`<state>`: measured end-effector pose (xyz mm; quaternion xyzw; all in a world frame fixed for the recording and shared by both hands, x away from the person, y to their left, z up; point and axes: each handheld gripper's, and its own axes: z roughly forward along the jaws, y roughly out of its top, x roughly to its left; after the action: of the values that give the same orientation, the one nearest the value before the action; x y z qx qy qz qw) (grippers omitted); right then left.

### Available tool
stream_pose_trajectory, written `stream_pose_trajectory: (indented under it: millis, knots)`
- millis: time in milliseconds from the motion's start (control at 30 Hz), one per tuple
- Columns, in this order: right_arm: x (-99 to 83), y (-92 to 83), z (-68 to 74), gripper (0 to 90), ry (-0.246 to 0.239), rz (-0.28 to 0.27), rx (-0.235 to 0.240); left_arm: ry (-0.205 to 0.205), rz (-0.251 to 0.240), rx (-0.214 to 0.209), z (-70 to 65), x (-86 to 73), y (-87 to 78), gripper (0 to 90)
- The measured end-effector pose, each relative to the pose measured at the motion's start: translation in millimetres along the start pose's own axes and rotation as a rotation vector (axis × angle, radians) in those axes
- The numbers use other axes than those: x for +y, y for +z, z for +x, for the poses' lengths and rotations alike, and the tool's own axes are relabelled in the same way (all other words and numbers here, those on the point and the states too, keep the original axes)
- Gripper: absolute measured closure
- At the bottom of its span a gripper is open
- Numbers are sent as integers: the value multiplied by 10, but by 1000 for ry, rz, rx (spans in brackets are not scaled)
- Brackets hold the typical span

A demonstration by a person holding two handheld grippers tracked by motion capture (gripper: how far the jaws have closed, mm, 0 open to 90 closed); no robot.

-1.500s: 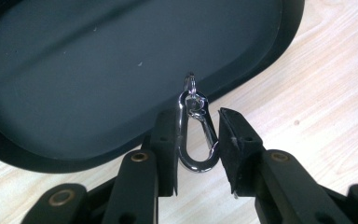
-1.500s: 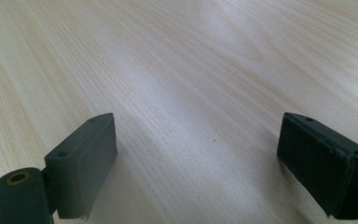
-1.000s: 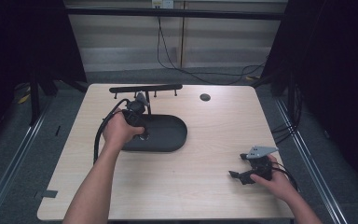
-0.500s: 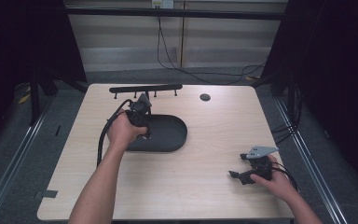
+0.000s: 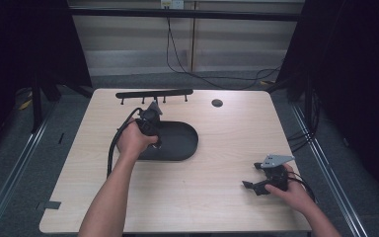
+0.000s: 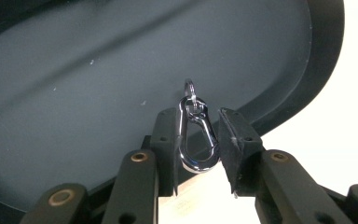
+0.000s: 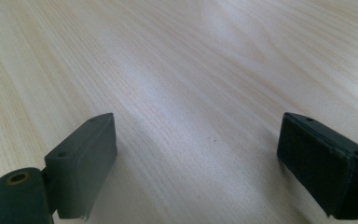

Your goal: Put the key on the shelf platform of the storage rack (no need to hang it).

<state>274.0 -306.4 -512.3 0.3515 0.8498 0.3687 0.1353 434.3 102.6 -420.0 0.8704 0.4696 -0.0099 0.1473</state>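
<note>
Pale wood tabletop (image 5: 187, 197), one, ringed by dark curtains and grey floor; cables hang at the back wall.

Items I count on it:
- One black oval tray (image 5: 180, 140), left of centre. In the left gripper view its rim (image 6: 324, 60) curves past bare tabletop at the right.
- One long black rail (image 5: 154, 93) with short pegs, along the far edge, well apart from the tray.
- One small dark round disc (image 5: 217, 102) near the far edge, right of the rail.
- One silver snap hook (image 6: 196, 135), with a small ring at its top, lying across the tray's near rim. I can make it out in the left gripper view; from the high view my hand hides that spot.

Grippers, two:
- Left gripper (image 6: 198, 149), over the tray's left end, jaws narrow, one either side of the snap hook; I cannot tell whether they touch it.
- Right gripper (image 5: 250, 186), near the right front corner, jaws spread wide above bare wood (image 7: 186, 93), holding nothing.
</note>
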Motion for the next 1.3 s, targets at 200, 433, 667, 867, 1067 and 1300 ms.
stream_pose_trajectory:
  millis: [200,433,667,867,1067,1300]
  knots:
    - [0,0,1,114,0,0,0,5,6,8,-9,12,53,686]
    - [0,0,0,114,-1,0,0,-13,4,6,22,-10,107,686]
    - [0,0,0,114,-1,0,0,-16,-1,12,20,-17,148,686]
    - [0,0,0,115,-1,0,0,-21,-10,12,30,-7,173,685]
    - [0,0,0,115,0,0,0,-23,-22,10,30,-5,199,685]
    - [0,0,0,114,-1,0,1,-33,-27,15,55,-15,247,685]
